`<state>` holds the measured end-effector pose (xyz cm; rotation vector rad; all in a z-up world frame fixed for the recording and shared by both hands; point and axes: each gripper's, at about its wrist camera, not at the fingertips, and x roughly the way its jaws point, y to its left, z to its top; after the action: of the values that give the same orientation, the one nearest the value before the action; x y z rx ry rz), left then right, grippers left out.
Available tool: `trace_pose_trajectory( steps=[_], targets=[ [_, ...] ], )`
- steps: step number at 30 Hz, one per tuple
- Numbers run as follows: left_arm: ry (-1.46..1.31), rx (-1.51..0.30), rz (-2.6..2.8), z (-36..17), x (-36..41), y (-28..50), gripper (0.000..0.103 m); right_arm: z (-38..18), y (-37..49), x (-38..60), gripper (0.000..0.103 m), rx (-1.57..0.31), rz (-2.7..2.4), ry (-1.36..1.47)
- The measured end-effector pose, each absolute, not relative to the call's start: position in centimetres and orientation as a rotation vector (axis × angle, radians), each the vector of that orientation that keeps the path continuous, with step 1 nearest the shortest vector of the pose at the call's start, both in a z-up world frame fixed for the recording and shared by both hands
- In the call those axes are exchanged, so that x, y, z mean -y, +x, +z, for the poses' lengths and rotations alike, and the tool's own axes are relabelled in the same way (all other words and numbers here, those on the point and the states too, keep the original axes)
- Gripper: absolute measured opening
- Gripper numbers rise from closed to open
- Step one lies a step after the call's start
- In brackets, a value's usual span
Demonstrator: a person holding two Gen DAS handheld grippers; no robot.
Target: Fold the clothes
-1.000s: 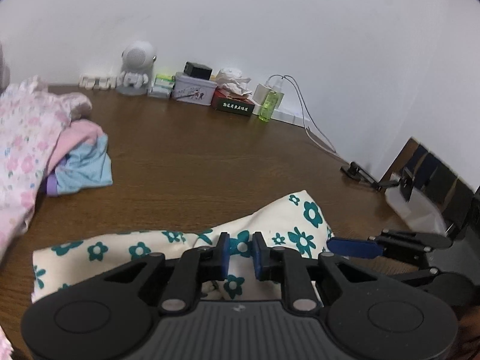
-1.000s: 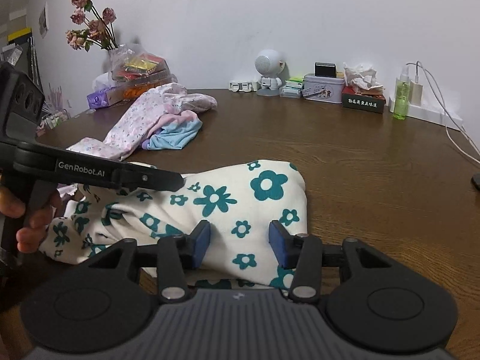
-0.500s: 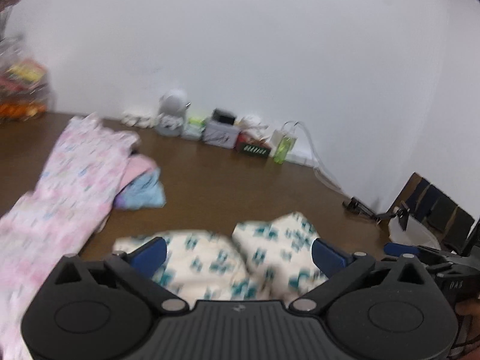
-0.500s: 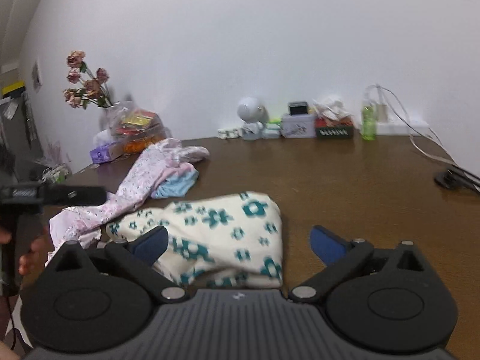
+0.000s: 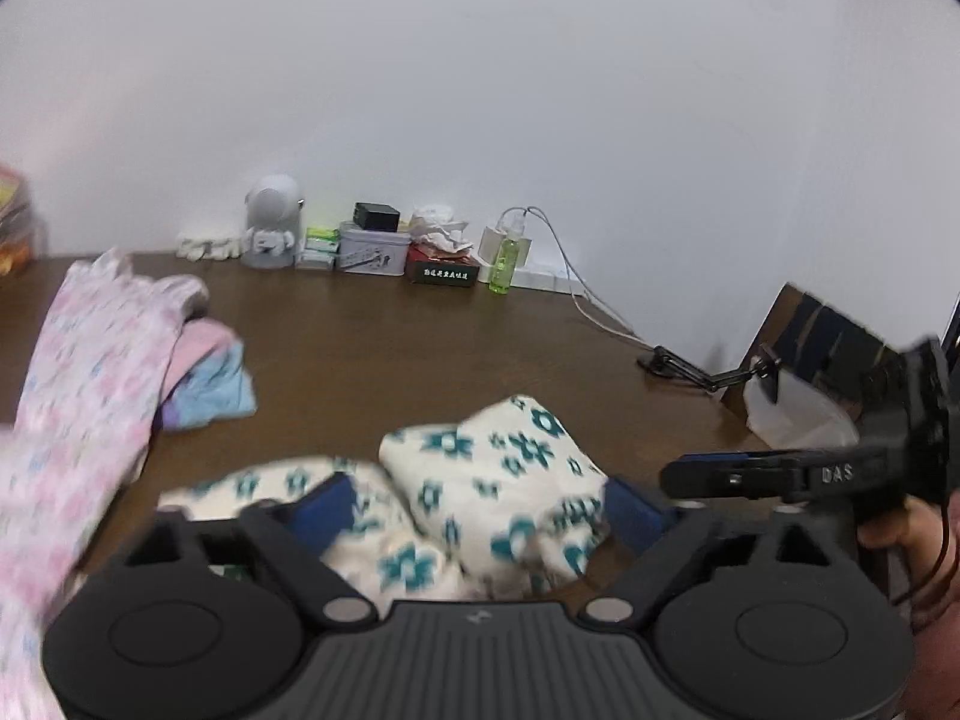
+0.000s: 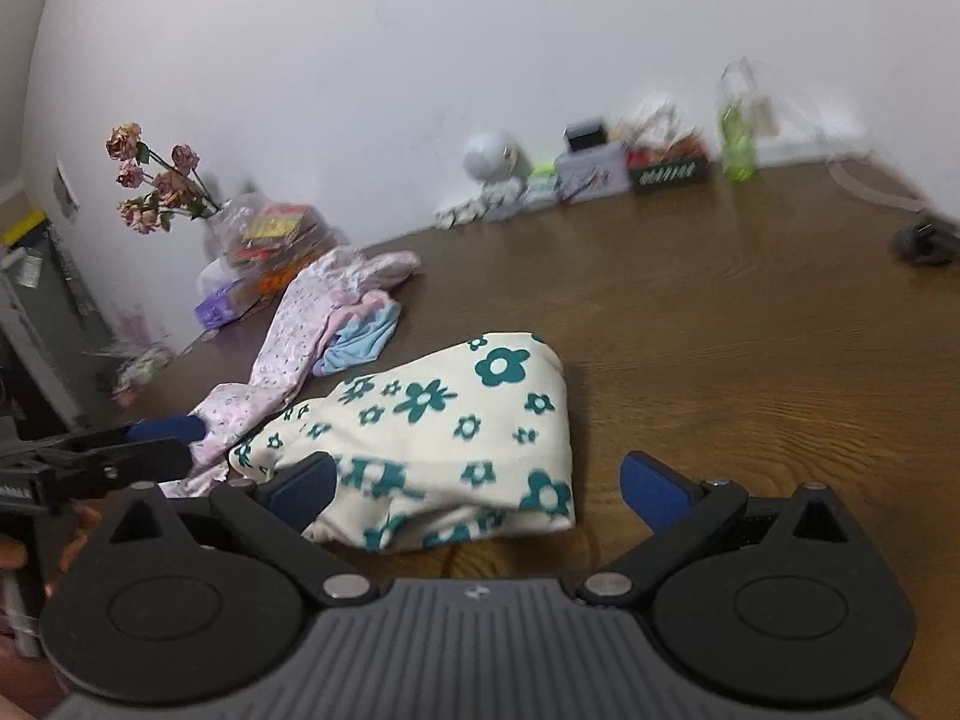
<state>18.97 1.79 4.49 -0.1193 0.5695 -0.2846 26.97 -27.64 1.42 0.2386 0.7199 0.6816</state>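
Floral garment (image 6: pixel 456 426) folded on table (image 6: pixel 750 348), left tool (image 5: pixel 480 510) closing, empty, right tool (image 6: pixel 480 486) spread wide, empty

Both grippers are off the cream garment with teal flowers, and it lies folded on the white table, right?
Not quite: the table is brown wood, not white, as the right wrist view shows. Both the left gripper and right gripper are indeed off the folded cream garment with teal flowers.

the left gripper (image 5: pixel 483 510) is closing its jaws above the cream floral garment (image 5: pixel 492 480), pads clear of the cloth. the garment is lying bunched on the brown table (image 5: pixel 420 336), a pink floral garment (image 5: pixel 90 372) lying at left, the right gripper (image 5: pixel 780 474) showing at right.
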Motion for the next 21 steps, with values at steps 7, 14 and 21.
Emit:
trace_pose_trajectory(
  steps=[7, 14, 21],
  targets=[
    [-0.082, -0.651, -0.256, 1.5, -0.6, 23.0, 0.013, -1.2, 32.3, 26.6, 0.085, -0.837, 0.747, 0.260],
    [-0.089, -0.645, -0.278, -0.2, -1.6, 22.9, 0.013, -3.1, 34.7, 26.8, 0.066, -0.872, 0.825, 0.378],
    [-0.061, -0.608, -0.268, -0.8, -1.2, 22.1, 0.012, -3.7, 35.1, 25.8, 0.058, -0.912, 0.883, 0.438]
  ],
)
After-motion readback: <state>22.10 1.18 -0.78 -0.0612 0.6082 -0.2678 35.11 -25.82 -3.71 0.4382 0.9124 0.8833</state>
